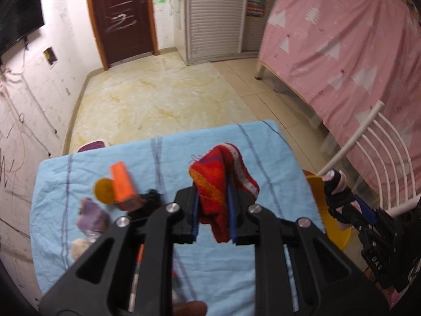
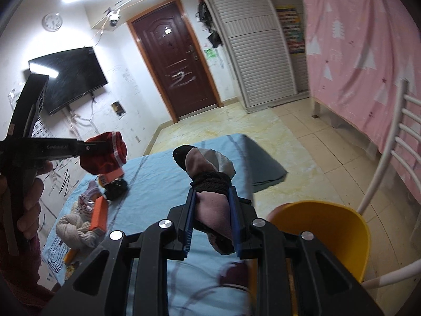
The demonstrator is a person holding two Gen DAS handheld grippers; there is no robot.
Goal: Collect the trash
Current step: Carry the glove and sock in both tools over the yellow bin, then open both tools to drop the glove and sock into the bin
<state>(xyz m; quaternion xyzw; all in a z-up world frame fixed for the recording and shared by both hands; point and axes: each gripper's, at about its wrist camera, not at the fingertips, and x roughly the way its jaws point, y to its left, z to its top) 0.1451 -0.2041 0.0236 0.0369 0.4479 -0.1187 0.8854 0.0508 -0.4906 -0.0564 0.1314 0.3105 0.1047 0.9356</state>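
At the bottom middle of the left wrist view, the left gripper (image 1: pixel 214 210) is seen as shiny black plastic with flat blue pads. It is clamped tight on a soft red sock (image 1: pixel 222 179), woolly, with orange bands and a white striped edge. The sock is bunched up and held above the table (image 1: pixel 79 242), not touching it. The gripper is pointed steeply down at the table.

At the bottom middle of the right wrist view, the right gripper (image 2: pixel 213 214) is made the same way. It is pinched shut on a pink sock (image 2: pixel 210 184) with a black toe, wrapped round by a black knitted band. It is pointed less steeply down.

A hand (image 2: pixel 29 205) is seen at the left edge of that view, wrapped round the handle of the other gripper.

The table is covered by a wrinkly light blue cloth with dark stripes. On its left side, small things are scattered: a smooth orange box (image 1: pixel 125 187), a round yellow disc (image 1: pixel 104 191), a fuzzy black lump (image 1: pixel 148 200), a soft purple bundle (image 1: pixel 92 216) and a cream knotted bundle (image 2: pixel 73 227).

At the lower right, a smooth yellow bin (image 2: pixel 323 234) with a round rim is set just beside the table. Behind it, a white chair (image 2: pixel 394 155) with thin bars is seen.

Farther back, a shiny marbled floor (image 1: pixel 158 97), a pink patterned sheet (image 1: pixel 342 52), a white slatted cabinet (image 1: pixel 213 15) and a dark brown door (image 1: pixel 123 13) are shown.
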